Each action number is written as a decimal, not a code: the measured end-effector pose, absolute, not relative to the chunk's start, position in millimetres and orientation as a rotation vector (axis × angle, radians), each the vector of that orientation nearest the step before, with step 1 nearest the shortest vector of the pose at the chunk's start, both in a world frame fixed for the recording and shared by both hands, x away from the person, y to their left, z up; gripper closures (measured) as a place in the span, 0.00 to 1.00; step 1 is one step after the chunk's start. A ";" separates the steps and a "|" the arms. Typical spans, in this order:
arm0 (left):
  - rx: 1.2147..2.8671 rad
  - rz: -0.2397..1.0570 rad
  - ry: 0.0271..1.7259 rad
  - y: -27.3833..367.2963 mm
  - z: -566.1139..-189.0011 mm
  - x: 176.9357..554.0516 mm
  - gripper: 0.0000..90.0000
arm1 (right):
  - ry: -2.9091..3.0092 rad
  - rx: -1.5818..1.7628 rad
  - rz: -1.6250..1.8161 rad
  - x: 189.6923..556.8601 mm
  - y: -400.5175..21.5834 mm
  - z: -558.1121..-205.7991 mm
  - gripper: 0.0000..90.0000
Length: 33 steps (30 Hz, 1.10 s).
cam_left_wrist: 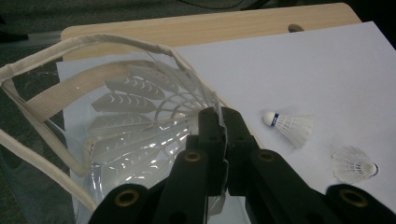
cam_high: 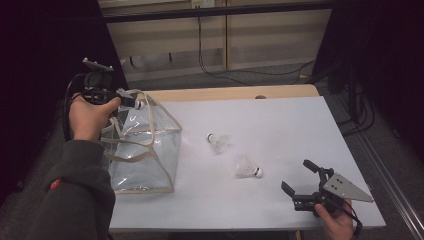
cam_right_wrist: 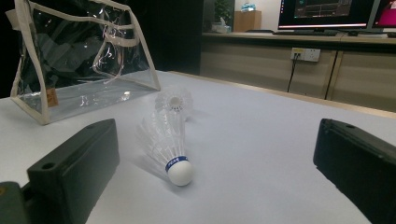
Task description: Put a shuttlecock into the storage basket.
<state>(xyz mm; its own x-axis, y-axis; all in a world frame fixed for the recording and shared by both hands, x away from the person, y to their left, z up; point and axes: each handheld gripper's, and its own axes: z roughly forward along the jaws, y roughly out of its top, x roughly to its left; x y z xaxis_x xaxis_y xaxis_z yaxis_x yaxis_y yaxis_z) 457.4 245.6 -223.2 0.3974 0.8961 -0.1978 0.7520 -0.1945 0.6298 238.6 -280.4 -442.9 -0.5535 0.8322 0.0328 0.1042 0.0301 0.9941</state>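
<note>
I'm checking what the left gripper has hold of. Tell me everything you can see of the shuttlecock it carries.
The shuttlecock is white, with a skirt of ribbed, plastic-looking feathers fanned around a hollow middle and a rounded white cork. The left gripper is shut on one edge of its skirt and holds it roughly level above the mouth of the clear bag, skirt pointing away from the gripper's camera. In the high view its cork sits at the bag's cream-trimmed rim; whether it touches I cannot tell.

No readable text, blue band on shuttlecock (cam_right_wrist: 166, 148) print illegible
</note>
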 end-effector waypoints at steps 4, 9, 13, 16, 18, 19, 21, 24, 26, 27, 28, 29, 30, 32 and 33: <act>1.994 0.284 1.412 246.3 -225.6 458.5 0.98 | 1.720 0.953 1.576 238.8 -280.6 -443.1 0.00; 2.000 0.280 1.426 247.5 -228.8 460.4 0.98 | 1.720 0.954 1.574 238.5 -280.3 -442.8 0.00; 1.996 0.285 1.434 248.6 -230.8 461.4 0.98 | 1.719 0.955 1.575 238.6 -280.3 -443.0 0.00; 1.998 0.283 1.437 249.5 -232.2 462.1 0.98 | 1.719 0.955 1.575 238.6 -280.2 -443.0 0.00; 2.000 0.286 1.442 250.1 -233.1 462.7 0.98 | 1.720 0.953 1.574 238.6 -280.2 -443.1 0.00; 2.005 0.284 1.445 250.6 -233.5 463.1 0.98 | 1.722 0.954 1.575 238.6 -280.0 -443.1 0.00; 2.001 0.286 1.449 251.2 -234.8 463.9 0.98 | 1.722 0.952 1.574 238.7 -279.9 -443.3 0.00; 2.001 0.288 1.451 252.4 -236.2 464.7 0.98 | 1.720 0.955 1.574 238.9 -279.8 -443.6 0.00; 1.997 0.292 1.452 252.5 -237.2 465.2 0.98 | 1.722 0.953 1.573 238.8 -279.9 -443.6 0.00; 2.001 0.288 1.453 252.6 -237.3 465.4 0.98 | 1.722 0.953 1.573 238.7 -279.8 -443.4 0.00; 2.000 0.289 1.451 252.4 -238.0 465.8 0.98 | 1.722 0.953 1.574 238.7 -279.7 -443.4 0.00; 1.993 0.287 1.458 251.5 -238.8 466.0 0.98 | 1.722 0.952 1.574 238.7 -279.7 -443.4 0.00; 2.012 0.280 1.449 252.0 -238.9 466.5 0.98 | 1.723 0.951 1.574 238.6 -279.7 -443.4 0.00; 2.003 0.283 1.454 250.6 -240.6 467.3 0.98 | 1.723 0.949 1.575 238.7 -279.7 -443.3 0.00; 1.995 0.283 1.459 249.8 -241.1 467.6 0.98 | 1.722 0.949 1.575 238.6 -279.7 -443.3 0.00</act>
